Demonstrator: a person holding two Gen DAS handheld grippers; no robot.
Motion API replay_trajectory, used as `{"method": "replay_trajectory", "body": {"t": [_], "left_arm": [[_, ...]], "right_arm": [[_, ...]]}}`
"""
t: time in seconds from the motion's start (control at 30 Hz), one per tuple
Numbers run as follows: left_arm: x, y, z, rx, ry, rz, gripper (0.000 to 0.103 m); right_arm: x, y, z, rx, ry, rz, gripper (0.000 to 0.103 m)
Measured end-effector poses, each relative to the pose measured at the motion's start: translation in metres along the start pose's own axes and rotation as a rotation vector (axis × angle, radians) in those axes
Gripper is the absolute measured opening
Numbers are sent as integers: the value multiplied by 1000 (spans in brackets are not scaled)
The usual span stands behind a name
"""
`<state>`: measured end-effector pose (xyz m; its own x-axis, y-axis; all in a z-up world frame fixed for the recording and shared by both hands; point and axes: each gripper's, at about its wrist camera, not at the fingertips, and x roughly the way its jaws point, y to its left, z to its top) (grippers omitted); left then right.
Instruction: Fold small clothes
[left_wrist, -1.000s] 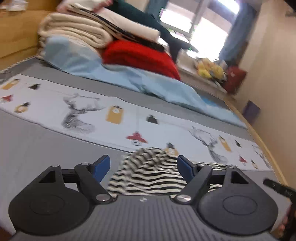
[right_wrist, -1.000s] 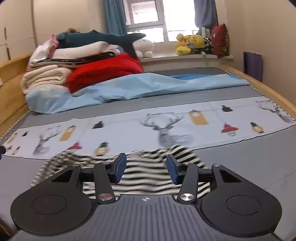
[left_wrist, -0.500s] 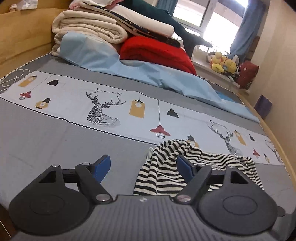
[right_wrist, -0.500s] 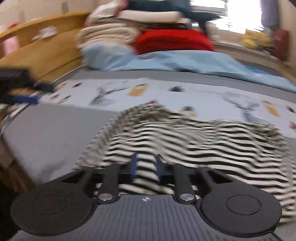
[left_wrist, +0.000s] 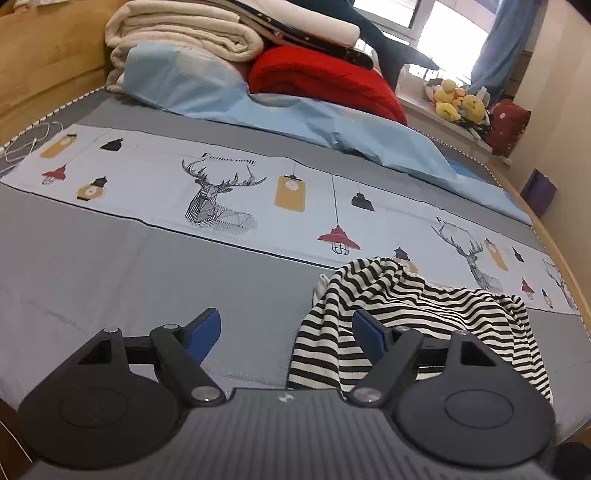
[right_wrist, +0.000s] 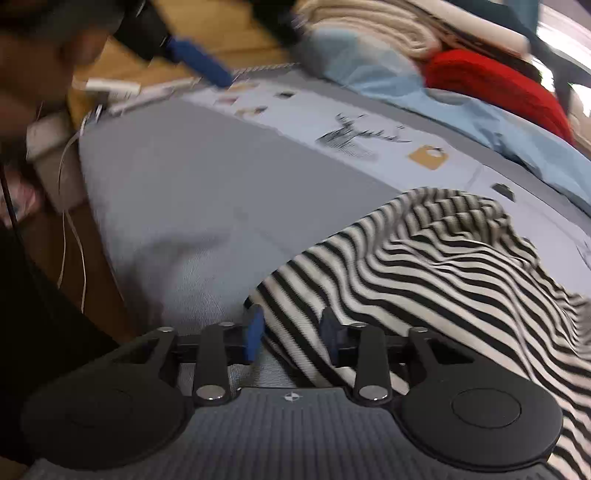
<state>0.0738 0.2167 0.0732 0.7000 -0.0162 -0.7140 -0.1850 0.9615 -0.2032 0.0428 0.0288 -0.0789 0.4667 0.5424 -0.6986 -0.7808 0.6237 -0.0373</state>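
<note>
A black-and-white striped garment (left_wrist: 406, 306) lies crumpled on the grey bed sheet (left_wrist: 147, 280), reaching onto the printed strip (left_wrist: 258, 192). My left gripper (left_wrist: 286, 332) stands wide open just above the sheet. Its right finger (left_wrist: 365, 332) is at the garment's left edge, and nothing is between the pads. In the right wrist view the striped garment (right_wrist: 424, 266) spreads to the right. My right gripper (right_wrist: 291, 332) sits at its near left corner, jaws opening, with the fabric's edge lying between the pads. The left gripper's blue fingertip (right_wrist: 199, 62) and a hand show blurred at the top left.
Folded blankets (left_wrist: 184, 33), a red blanket (left_wrist: 325, 81) and a light blue pillow (left_wrist: 207, 85) are stacked at the bed's far end. Plush toys (left_wrist: 458, 103) sit on the window sill. A white cable (left_wrist: 29, 140) lies by the wooden bed frame (left_wrist: 37, 55). The bed's edge (right_wrist: 92, 229) drops off at left.
My right gripper swung left and rolled, closed on the striped garment's edge half a second ago, and its jaws have since parted. The left gripper drifted left, still open.
</note>
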Motion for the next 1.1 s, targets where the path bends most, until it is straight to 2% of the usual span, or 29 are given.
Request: {"method": "replay_trajectory", "body": {"t": [0.13, 0.2, 0.3, 0.33, 0.4, 0.43, 0.47, 0.53, 0.6, 0.77, 0.97, 1.1], "left_arm": [[3, 4, 0, -10, 11, 5, 83], [5, 4, -1, -13, 17, 6, 83], [10, 5, -2, -22, 33, 6, 83], [12, 6, -2, -29, 39, 5, 83], [17, 8, -1, -51, 51, -8, 83], [20, 8, -2, -63, 59, -15, 84], [25, 10, -3, -80, 77, -28, 84], [40, 13, -6, -143, 146, -106, 85], [60, 16, -9, -217, 231, -199, 85], [113, 6, -13, -366, 383, -346, 87], [163, -18, -9, -459, 458, -412, 87], [192, -35, -6, -469, 486, -386, 87]], "right_arm": [[30, 10, -6, -91, 91, -44, 45], [34, 14, -7, -114, 85, -44, 48], [37, 12, -5, -108, 86, -31, 47], [37, 12, -5, -109, 85, -29, 44], [38, 10, -4, -117, 78, -38, 13], [37, 7, -3, -106, 74, -40, 10], [33, -1, -1, -63, 63, -24, 8], [20, -13, 4, 19, 20, -6, 7], [3, -23, 7, 73, -42, -3, 7], [-43, -53, 6, 198, -160, 17, 6], [-82, -79, -4, 272, -229, 46, 4], [-98, -89, -9, 279, -252, 60, 4]]}}
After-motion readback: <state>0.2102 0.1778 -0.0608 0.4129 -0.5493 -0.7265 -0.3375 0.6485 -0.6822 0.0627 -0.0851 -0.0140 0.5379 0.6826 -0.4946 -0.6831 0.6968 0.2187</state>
